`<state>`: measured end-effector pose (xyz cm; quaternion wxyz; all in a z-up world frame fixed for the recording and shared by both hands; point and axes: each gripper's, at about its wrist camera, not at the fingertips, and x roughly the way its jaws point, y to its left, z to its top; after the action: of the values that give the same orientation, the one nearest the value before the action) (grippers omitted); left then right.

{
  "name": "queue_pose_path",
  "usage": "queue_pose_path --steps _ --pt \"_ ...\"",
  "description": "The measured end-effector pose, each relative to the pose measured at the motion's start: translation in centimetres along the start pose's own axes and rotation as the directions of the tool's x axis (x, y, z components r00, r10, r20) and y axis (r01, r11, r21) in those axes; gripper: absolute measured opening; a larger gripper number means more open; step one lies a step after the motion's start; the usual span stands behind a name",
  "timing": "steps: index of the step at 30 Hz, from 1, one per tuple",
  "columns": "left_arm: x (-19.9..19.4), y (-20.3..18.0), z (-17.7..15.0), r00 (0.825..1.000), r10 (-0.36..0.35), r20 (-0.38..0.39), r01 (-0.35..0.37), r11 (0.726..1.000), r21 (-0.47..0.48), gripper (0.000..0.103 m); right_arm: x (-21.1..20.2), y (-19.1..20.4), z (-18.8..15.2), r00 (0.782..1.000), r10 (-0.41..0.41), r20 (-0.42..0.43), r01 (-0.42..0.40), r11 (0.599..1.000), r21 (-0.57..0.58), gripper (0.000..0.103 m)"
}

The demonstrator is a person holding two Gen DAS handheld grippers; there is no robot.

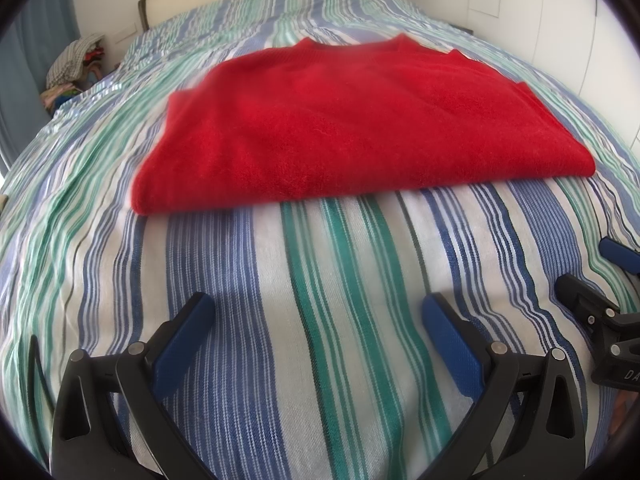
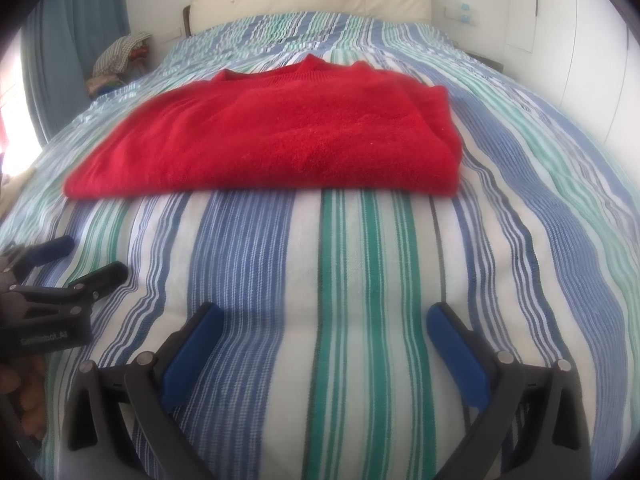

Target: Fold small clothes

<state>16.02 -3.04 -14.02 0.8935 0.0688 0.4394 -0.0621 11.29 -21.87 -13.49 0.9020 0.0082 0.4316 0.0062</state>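
Red sweater (image 1: 344, 120) folded on bed (image 1: 320, 280): soft, fuzzy, light, limp; take hold at near fold edge. Left hand-held gripper (image 1: 318, 312) and right hand-held gripper (image 2: 326, 320) both spread apart, empty.

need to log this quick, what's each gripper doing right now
left gripper: open, holding nothing, above the bedspread.
right gripper: open, holding nothing, short of the red sweater.
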Motion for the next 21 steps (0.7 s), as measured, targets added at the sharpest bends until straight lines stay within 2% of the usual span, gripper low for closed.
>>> queue_pose_path --steps 11,15,19,20,21 --pt "0.0 0.1 0.0 1.000 0.001 0.000 -0.001 1.000 0.000 0.103 0.0 0.0 0.0 1.000 0.000 0.000 0.000 1.000 0.000 0.101" --pt "-0.1 -0.5 0.0 1.000 0.022 0.006 -0.022 1.000 0.012 0.103 0.0 0.0 0.0 1.000 -0.001 -0.001 0.001 1.000 -0.001 0.101" --pt "-1.8 -2.2 0.1 0.990 0.129 0.058 -0.133 0.988 0.074 0.103 0.0 0.0 -0.2 1.000 -0.001 -0.003 0.001 1.000 -0.001 0.102" --pt "-2.9 -2.5 0.2 0.980 0.169 0.102 -0.178 0.980 0.088 0.103 0.0 0.0 -0.2 1.000 -0.001 -0.003 0.001 1.000 -0.002 0.102" --pt "-4.4 -2.8 0.2 0.963 0.215 0.161 -0.231 0.969 0.090 0.103 0.0 -0.1 -0.2 1.000 -0.001 -0.004 0.001 1.000 -0.001 0.102"
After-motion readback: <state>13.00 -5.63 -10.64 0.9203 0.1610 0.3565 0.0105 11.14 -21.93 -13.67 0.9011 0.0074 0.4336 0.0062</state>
